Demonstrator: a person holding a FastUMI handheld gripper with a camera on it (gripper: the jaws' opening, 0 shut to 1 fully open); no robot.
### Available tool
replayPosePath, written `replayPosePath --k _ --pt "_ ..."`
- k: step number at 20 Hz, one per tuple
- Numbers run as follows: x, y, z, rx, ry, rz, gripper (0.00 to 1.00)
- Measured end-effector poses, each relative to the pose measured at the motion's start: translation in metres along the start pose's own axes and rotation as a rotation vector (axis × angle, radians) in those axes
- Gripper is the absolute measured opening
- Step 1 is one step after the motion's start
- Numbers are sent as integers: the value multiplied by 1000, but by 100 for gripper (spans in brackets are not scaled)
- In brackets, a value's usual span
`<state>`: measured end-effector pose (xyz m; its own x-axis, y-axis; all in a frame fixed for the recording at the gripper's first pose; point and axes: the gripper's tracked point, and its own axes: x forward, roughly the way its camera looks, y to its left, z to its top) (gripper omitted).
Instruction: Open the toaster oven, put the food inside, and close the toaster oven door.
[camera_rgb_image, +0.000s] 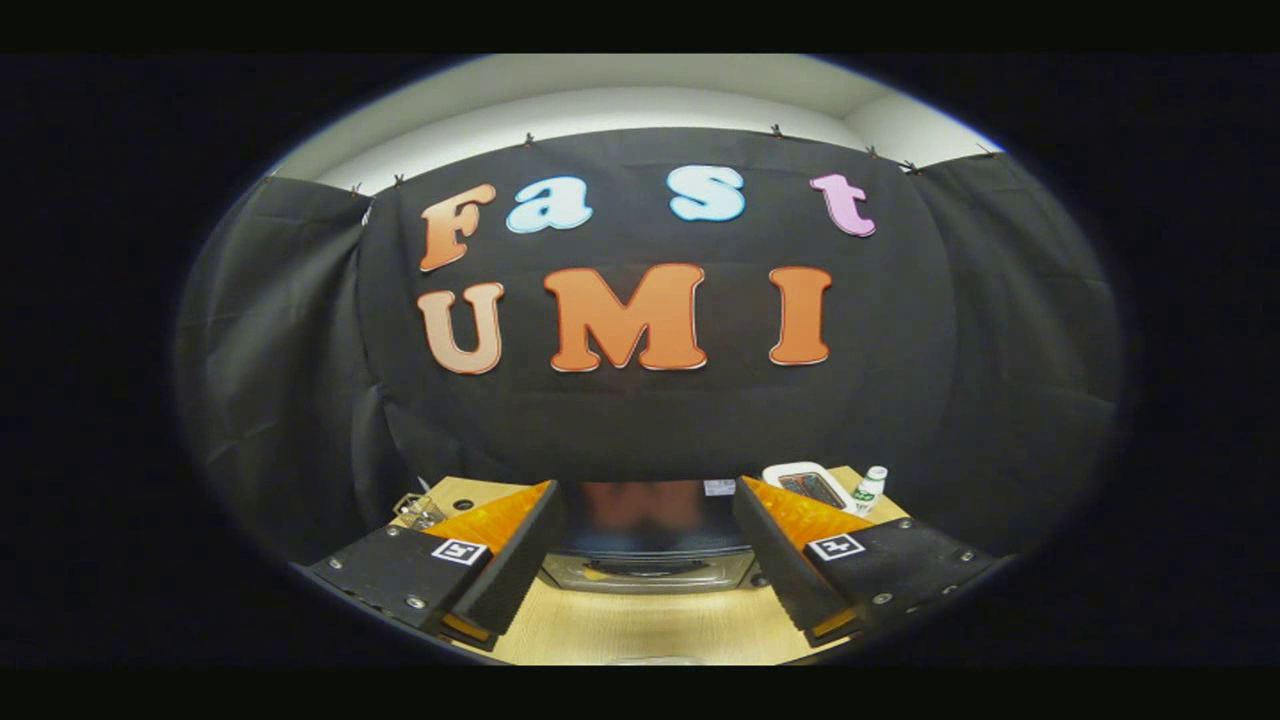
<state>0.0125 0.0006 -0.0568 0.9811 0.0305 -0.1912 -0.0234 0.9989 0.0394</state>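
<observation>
A: Wooden table (640, 625) under the rig, pale grain, bare patch showing between the two fingers. Gripper (648, 545) state?

B: Fingers spread wide, nothing between them touching either pad. Left finger (520, 545) and right finger (775, 550) both angle outward from the camera; each carries a square marker tag near its base.

A: Toaster oven (648, 550) location?

B: Straight ahead, seen in the gap between the fingers, just beyond the tips. It stands on the table. Dark glossy top with a reddish reflection, metal front below it. Door position: cannot tell from this angle. No contact with either finger.

A: Food?

B: White tray (805, 483) beyond the right finger, toward the back of the table, with something dark on it; contents too small to identify. A small white bottle (868, 490) with a green label stands just beside the tray, on its far right.

A: Other items?

B: Small clear object (420, 510) beyond the left finger, near the table's edge; unidentifiable.
</observation>
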Motion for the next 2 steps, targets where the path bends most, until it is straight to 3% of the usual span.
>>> replayPosePath --k 2 --pt "-7 -13 25 -10 -40 -29 100"
